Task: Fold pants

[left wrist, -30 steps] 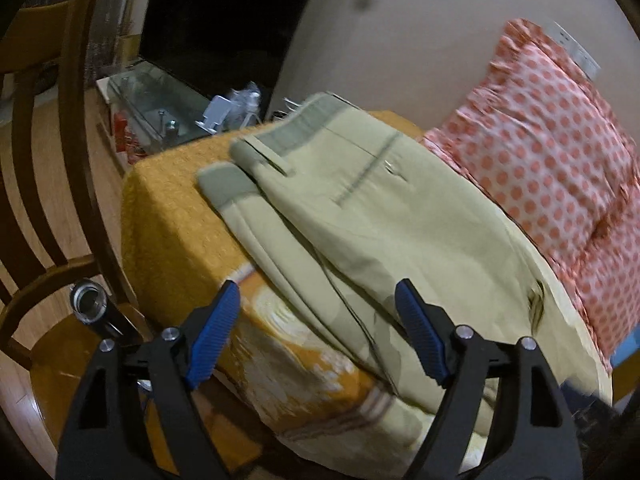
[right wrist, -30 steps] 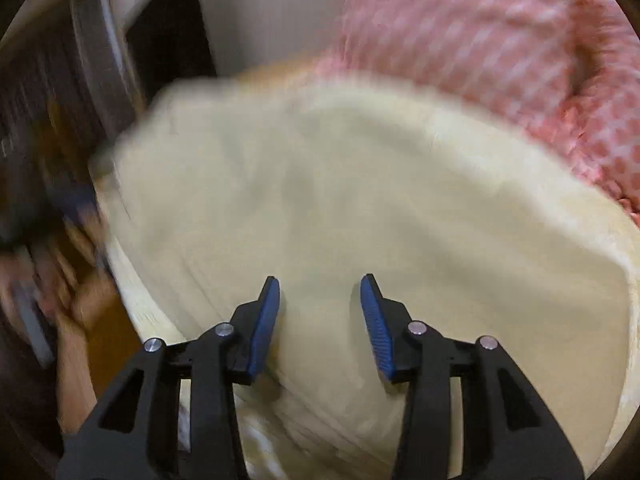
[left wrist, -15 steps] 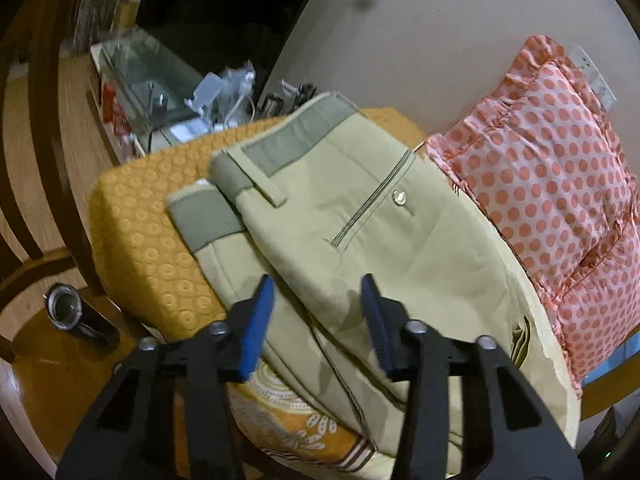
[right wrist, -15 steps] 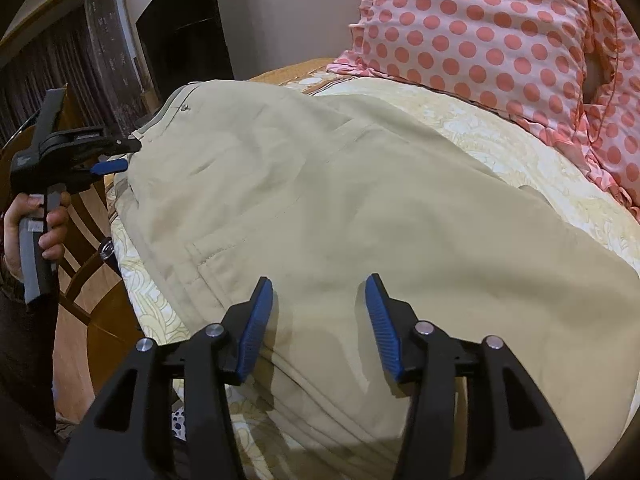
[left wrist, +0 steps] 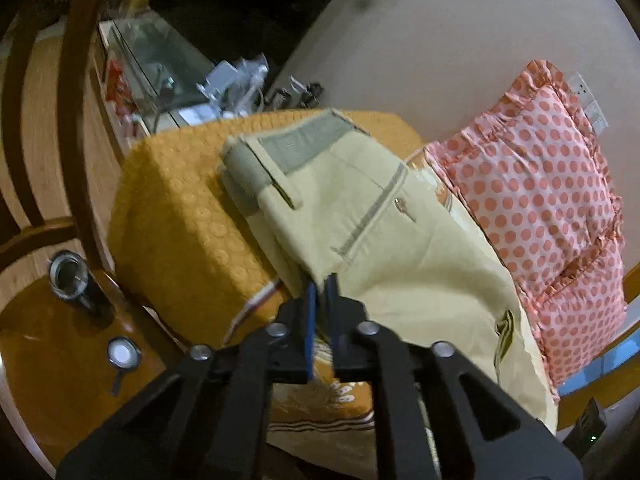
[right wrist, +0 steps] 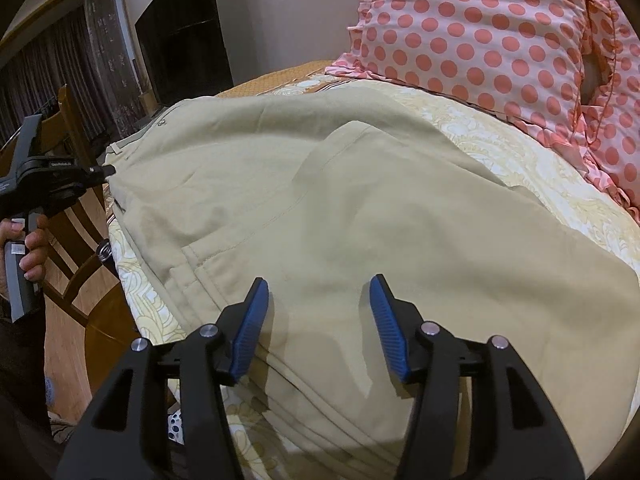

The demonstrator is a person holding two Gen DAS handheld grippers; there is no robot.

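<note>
Beige pants [left wrist: 360,216] lie along a bed, waistband at the far end, back pocket facing up. My left gripper [left wrist: 320,286] is shut on the near side edge of the pants by the seat. In the right wrist view the pants [right wrist: 340,208] spread across the bed, and the left gripper [right wrist: 100,170] shows at the far left, pinching the pants' edge. My right gripper [right wrist: 316,292] is open and empty, hovering just above the leg fabric.
A pink polka-dot pillow [left wrist: 552,208] lies along the wall side of the bed. The orange bedspread [left wrist: 176,208] covers the bed end. A wooden chair [left wrist: 60,320] with a small flashlight [left wrist: 74,280] stands at the left. A glass cabinet [left wrist: 160,64] is beyond.
My left gripper moved forward and closed onto the side edge of the pants. My right gripper stayed open over the leg fabric and opened a little wider.
</note>
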